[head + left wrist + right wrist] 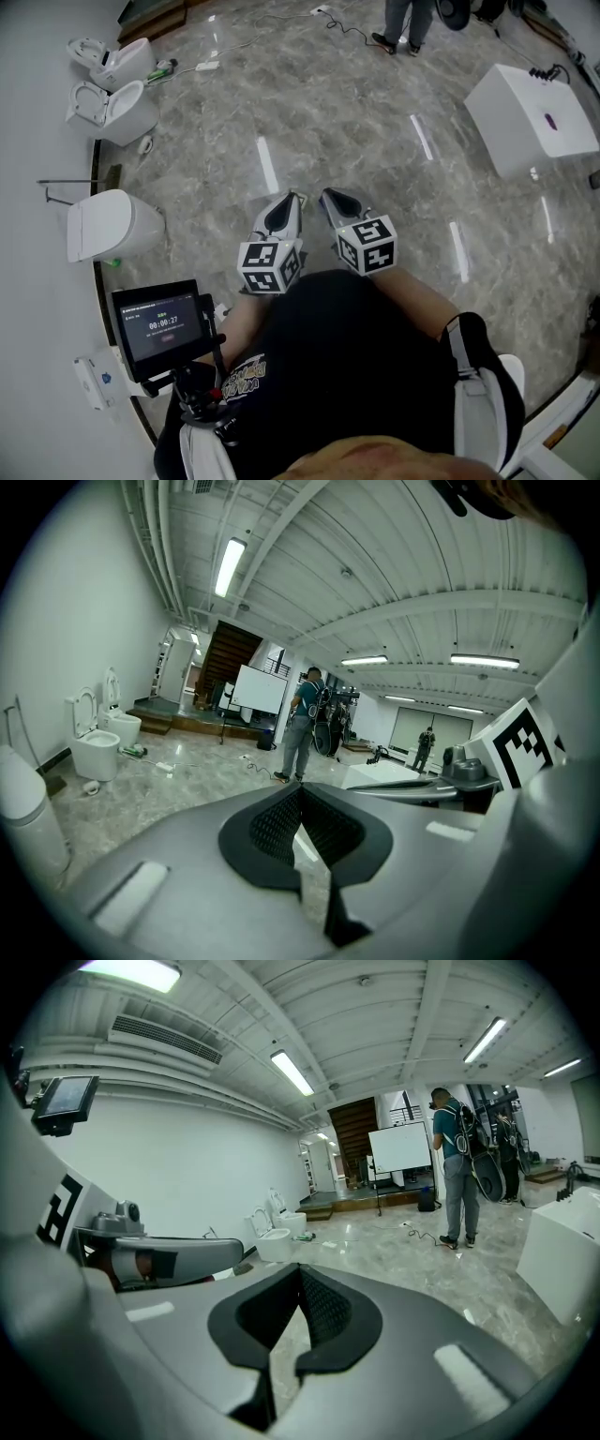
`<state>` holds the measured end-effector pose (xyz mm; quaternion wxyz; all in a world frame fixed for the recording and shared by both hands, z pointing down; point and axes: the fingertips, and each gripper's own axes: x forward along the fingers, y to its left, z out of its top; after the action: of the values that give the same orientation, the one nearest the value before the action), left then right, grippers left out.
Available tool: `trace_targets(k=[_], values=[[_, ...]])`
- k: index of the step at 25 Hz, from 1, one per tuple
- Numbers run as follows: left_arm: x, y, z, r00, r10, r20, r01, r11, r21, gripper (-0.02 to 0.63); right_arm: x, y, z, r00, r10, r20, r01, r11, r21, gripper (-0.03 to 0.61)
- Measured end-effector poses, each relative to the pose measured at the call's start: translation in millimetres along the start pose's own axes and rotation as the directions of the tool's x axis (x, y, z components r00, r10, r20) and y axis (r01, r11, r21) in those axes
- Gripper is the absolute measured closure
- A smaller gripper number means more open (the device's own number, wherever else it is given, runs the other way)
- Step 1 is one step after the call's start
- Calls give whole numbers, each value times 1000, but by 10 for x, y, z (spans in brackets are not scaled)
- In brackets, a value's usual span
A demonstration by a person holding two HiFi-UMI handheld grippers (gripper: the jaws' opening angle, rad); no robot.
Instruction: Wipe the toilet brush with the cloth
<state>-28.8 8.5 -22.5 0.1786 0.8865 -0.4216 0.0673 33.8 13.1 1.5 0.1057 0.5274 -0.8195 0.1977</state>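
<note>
close in at twelve o'clock, the left gripper (292,199) and right gripper (330,195) sit side by side, each with jaws pressed fully together on nothing; farther out at ten o'clock, a small white object (145,144) on the floor beside the middle toilet (120,112) may be the toilet brush, too small to tell; no cloth shows anywhere; judging by kind, the brush should be light, stiff in the handle, springy and perhaps wet at the bristles, so grip mid-handle; the cloth, limp, wants pinching by a bunched fold
</note>
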Motion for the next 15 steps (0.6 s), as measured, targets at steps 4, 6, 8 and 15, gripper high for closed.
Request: trace_targets(k=[4, 6, 8, 15], values=[[5, -7, -15, 1000, -3, -3, 3, 1000, -2, 614, -4, 3, -11, 1000, 2, -2, -2, 1000, -3, 577], [10, -12, -15, 1000, -5, -2, 5, 1000, 2, 614, -1, 1, -13, 1000, 2, -1, -2, 1000, -4, 577], [9, -12, -8, 1000, -6, 1, 6, 1000, 7, 614, 1, -1, -12, 1000, 1, 1, -1, 1000, -4, 575], [2, -12, -10, 1000, -1, 1, 1, 1000, 6, 614, -1, 6, -21, 1000, 4, -4, -4, 1000, -7, 577]])
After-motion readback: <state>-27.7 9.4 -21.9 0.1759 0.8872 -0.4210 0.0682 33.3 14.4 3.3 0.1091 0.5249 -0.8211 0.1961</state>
